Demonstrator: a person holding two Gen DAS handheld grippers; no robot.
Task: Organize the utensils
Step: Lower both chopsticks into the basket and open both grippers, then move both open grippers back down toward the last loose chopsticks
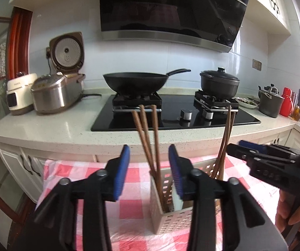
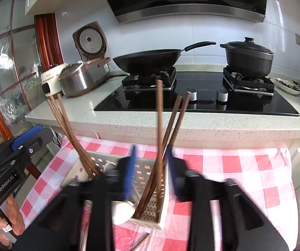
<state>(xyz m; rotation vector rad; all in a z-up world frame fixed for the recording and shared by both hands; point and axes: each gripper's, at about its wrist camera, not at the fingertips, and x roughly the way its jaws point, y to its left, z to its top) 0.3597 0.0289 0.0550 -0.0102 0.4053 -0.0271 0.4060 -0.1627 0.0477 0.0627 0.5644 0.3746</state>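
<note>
Evidently both claws hang released: left claw [image 1: 149, 167] and right claw [image 2: 151, 167] each straddle chopsticks without touching them. Beneath them, a white utensil caddy [image 1: 175, 219] on the checked surface [image 2: 233, 167] holds one chopstick group [image 1: 147, 138] ahead of the left claw and another [image 2: 166, 138] ahead of the right claw. Risk: a descending pad could nudge the leaning sticks and tip the light caddy. White spoon-like items [image 2: 122, 209] are partly hidden; motion blur obscures the right claw's pads.
</note>
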